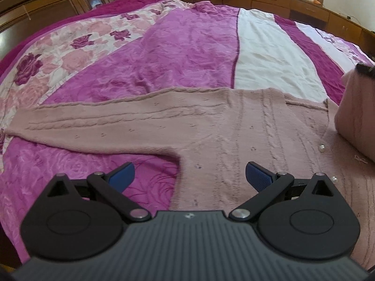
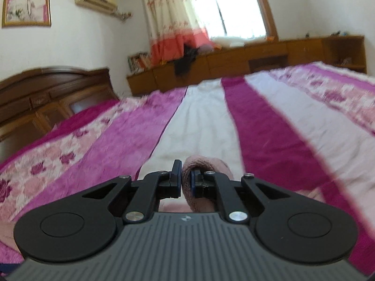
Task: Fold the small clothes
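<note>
Here, pink cardigan (image 1: 246, 135) in right hand-held gripper (image 2: 186, 182).

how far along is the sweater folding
Early. The pink sweater is spread flat on the bed. The right gripper is shut on a knit fold, apparently lifted over the body. The left gripper hangs open; the left sleeve lies unfolded.
</note>
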{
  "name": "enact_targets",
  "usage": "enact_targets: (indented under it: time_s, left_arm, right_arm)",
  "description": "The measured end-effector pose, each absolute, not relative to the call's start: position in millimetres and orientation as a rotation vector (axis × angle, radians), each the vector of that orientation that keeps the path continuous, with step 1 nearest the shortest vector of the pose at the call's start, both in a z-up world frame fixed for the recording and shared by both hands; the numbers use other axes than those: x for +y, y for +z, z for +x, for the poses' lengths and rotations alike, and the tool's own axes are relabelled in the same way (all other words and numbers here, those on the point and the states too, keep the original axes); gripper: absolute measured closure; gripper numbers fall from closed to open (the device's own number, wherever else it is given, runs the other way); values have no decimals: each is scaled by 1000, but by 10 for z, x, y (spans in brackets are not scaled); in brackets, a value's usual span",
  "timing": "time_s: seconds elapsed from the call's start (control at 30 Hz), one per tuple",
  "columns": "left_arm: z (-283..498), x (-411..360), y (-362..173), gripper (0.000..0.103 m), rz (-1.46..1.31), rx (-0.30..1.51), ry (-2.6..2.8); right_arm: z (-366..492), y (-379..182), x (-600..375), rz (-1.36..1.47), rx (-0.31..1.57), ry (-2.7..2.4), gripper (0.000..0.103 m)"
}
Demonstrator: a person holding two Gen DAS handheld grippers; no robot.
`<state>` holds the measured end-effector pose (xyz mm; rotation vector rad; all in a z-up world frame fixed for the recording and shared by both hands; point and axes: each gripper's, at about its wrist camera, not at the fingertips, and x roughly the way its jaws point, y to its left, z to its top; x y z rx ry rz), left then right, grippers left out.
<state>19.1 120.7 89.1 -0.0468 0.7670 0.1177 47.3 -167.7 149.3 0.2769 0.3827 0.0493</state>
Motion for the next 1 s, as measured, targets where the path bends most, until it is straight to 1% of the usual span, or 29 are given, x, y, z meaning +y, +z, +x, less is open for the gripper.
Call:
enact_targets:
  time_s: [0.27,0.5,0.57,0.6,0.63,0.67,0.7,0.73,0.83,0.9,1.0]
  left_arm:
    - [189,1419,784,0,-76,791,144]
    - [201,1490,740,0,-94,796,143]
    - [202,1494,742,0,-97,795,142]
    - [201,1495,744,0,-97,794,140]
    - [200,1496,748,0,-98,793,139]
    - [198,1492,754,0,-99,792,137]
    - [195,1486,759,0,-98,790,135]
    - [193,1480,769,0,-96,787,131]
    - [188,1446,802,0,-87,777,124]
    - [186,1416,827,0,-80,769,118]
    - [196,1358,859,0,-73,760,106]
  right_arm:
    - [763,828,-1266,277,537,92,95]
    - [841,495,-1056,319,637,155,93]
    - [824,398,-1063,356,673,176,85]
    - [829,357,-1059,379,689,182,76]
    - [819,309,-1062,408,701,196,63]
    - [805,285,-1066,432,708,212,57]
    - [763,271,-1092,455,709,229,48]
    - [729,269,-1087,468,706,243,40]
    - [613,325,-1054,465,707,269,29]
    - [526,400,-1072,459,706,290,26]
    - [386,505,-1152,473,713,322,25]
